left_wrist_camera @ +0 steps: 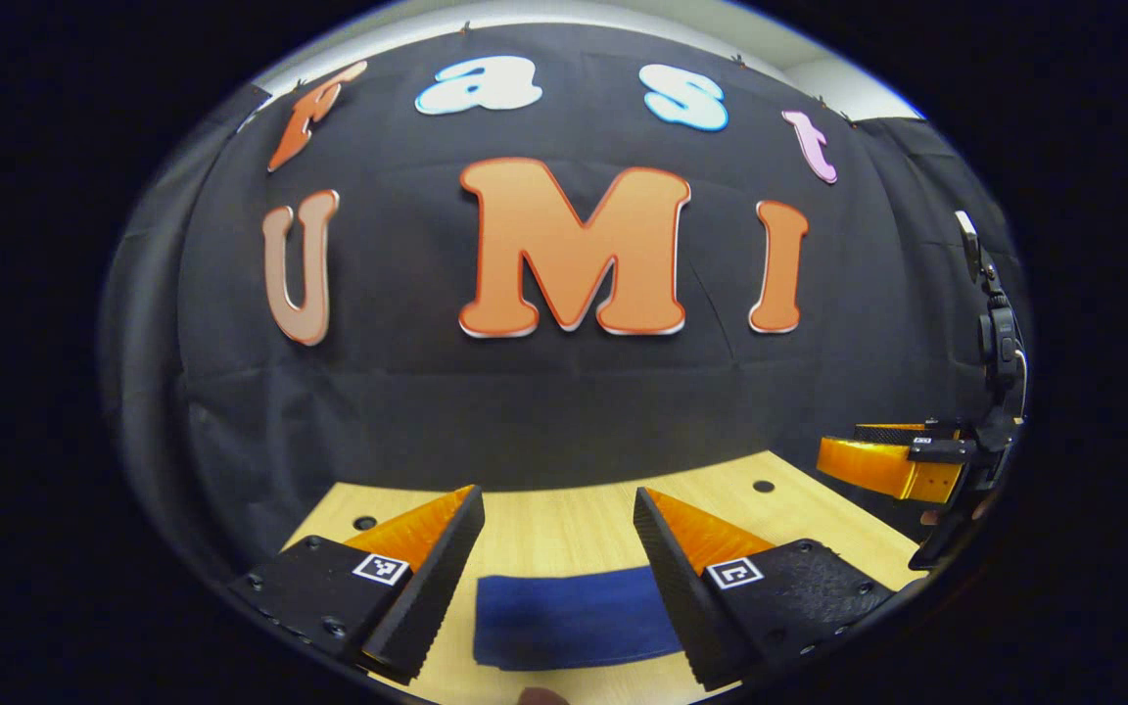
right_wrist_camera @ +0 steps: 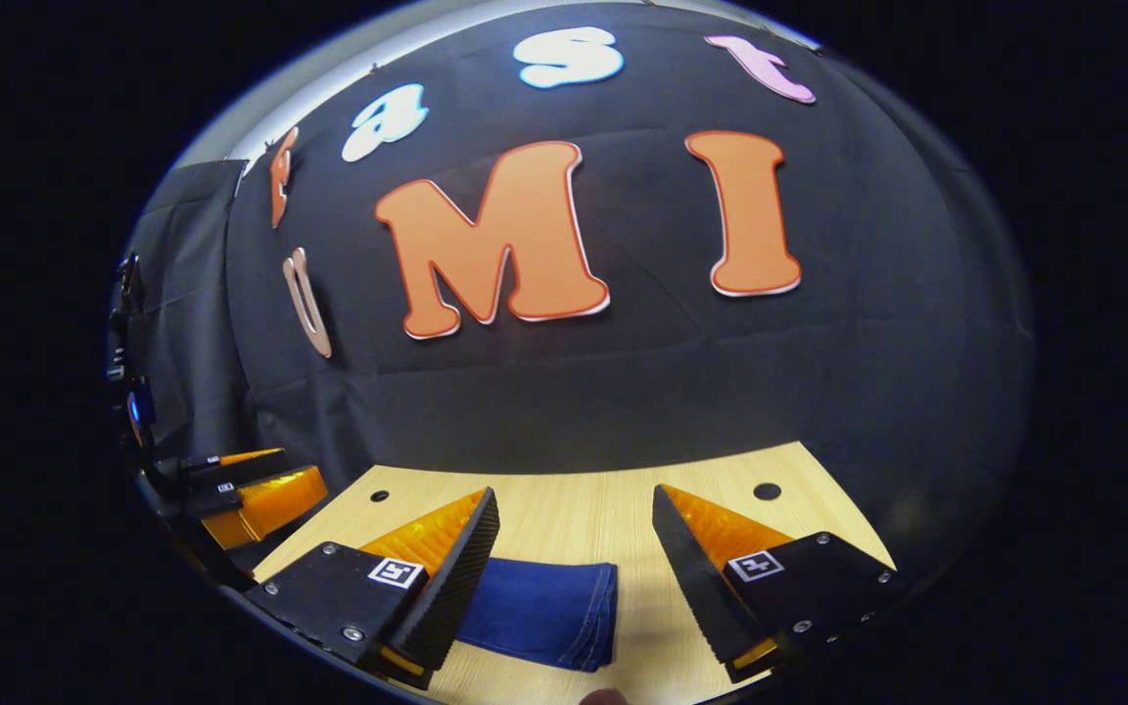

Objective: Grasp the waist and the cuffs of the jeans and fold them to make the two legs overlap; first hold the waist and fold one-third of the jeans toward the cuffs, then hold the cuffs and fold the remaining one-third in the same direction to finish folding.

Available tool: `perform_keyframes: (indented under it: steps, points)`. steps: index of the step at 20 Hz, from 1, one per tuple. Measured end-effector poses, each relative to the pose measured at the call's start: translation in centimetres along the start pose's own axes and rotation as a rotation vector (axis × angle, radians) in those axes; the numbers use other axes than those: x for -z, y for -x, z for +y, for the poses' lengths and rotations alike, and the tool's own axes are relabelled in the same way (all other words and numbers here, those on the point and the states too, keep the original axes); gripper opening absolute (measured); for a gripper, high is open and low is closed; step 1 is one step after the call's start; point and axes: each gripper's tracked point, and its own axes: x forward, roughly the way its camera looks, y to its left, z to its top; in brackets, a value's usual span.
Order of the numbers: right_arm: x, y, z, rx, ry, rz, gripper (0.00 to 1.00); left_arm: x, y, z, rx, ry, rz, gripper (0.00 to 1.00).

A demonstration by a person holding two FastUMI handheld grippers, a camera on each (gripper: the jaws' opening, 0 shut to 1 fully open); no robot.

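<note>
Blue jeans lie folded into a compact flat rectangle on the light wooden table. In the left gripper view my left gripper hangs open above the bundle, which lies between and below the fingers, untouched. In the right gripper view the jeans show a stacked folded edge on their right side, and my right gripper is open above that end. Each view catches the other gripper off to the side: the right gripper and the left gripper.
The table has round holes near its back edge. Black cloth wall rises right behind the table. Bare wood lies to the right of the jeans in the right gripper view.
</note>
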Motion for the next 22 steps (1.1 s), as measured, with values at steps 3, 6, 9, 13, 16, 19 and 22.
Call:
perform_keyframes:
  steps: [3,6,9,13,16,19,22]
  points:
    - [-2.4,0.0,1.8,-0.004,0.066,-0.107,0.97,-3.2,1.7,3.0,-0.07,-0.051,-0.109,0.94]
    - [-4.2,0.5,3.9,-0.019,0.134,-0.187,1.0,-5.5,2.9,4.3,-0.113,-0.069,-0.201,0.89]
    - [-4.5,0.5,5.3,-0.01,0.199,-0.215,0.96,-6.2,3.3,6.0,-0.133,-0.048,-0.229,0.94]
    - [-5.1,0.8,7.6,-0.027,0.206,-0.235,0.96,-4.8,3.0,8.1,-0.169,-0.016,-0.198,0.94]
    - [-5.2,0.9,9.0,-0.029,0.203,-0.254,0.96,-4.1,3.4,9.0,-0.171,0.003,-0.187,0.96]
    - [-4.8,0.8,9.9,-0.025,0.202,-0.245,0.96,-4.7,3.4,9.4,-0.167,0.007,-0.209,0.96]
    - [-4.4,1.4,11.2,-0.033,0.203,-0.255,0.96,-4.6,3.6,9.4,-0.157,0.034,-0.225,0.95]
